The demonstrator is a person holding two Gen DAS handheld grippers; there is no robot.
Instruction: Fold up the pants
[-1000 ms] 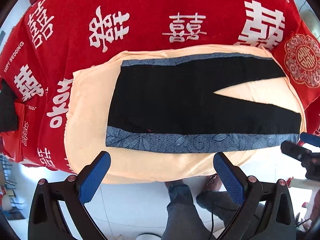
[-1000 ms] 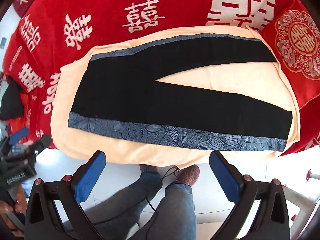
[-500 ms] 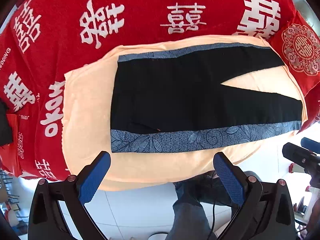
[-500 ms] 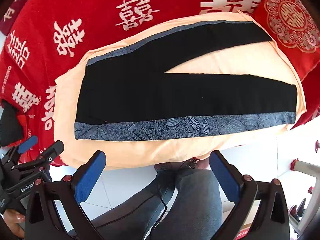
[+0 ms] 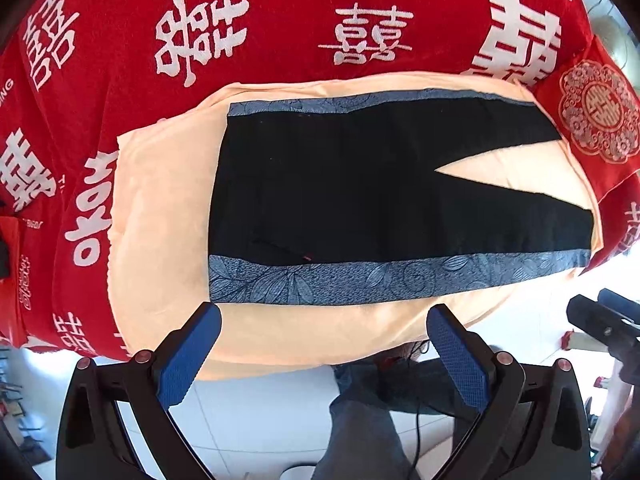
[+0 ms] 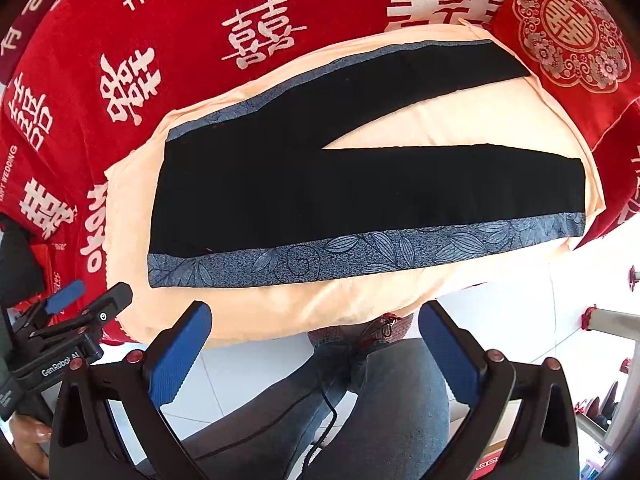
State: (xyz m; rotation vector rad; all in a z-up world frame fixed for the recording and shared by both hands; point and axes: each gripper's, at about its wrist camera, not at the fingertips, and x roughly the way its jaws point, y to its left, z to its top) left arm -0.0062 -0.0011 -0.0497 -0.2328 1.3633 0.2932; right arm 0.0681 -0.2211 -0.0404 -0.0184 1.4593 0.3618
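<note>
Black pants (image 5: 360,184) (image 6: 320,184) with blue leaf-patterned side stripes lie flat on a peach cloth (image 5: 160,208) (image 6: 440,120), waist at the left, both legs spread toward the right with a wedge of cloth between them. My left gripper (image 5: 324,328) is open, hovering just short of the near blue stripe (image 5: 360,280) near the waist end. My right gripper (image 6: 316,324) is open as well, over the cloth's near edge below the near stripe (image 6: 360,252), touching nothing. The left gripper (image 6: 84,300) shows at the lower left of the right wrist view.
A red bedspread with white characters (image 5: 200,36) (image 6: 120,84) covers the bed under the peach cloth. A red embroidered cushion (image 5: 596,112) (image 6: 568,28) lies at the far right. A person's jeans-clad legs (image 6: 380,408) and white floor tiles (image 5: 260,420) are below the grippers.
Both grippers have moved closer to the bed and lower toward the pants' near stripe; the pants fill more of each view. Both stay open and the pants have not moved.
</note>
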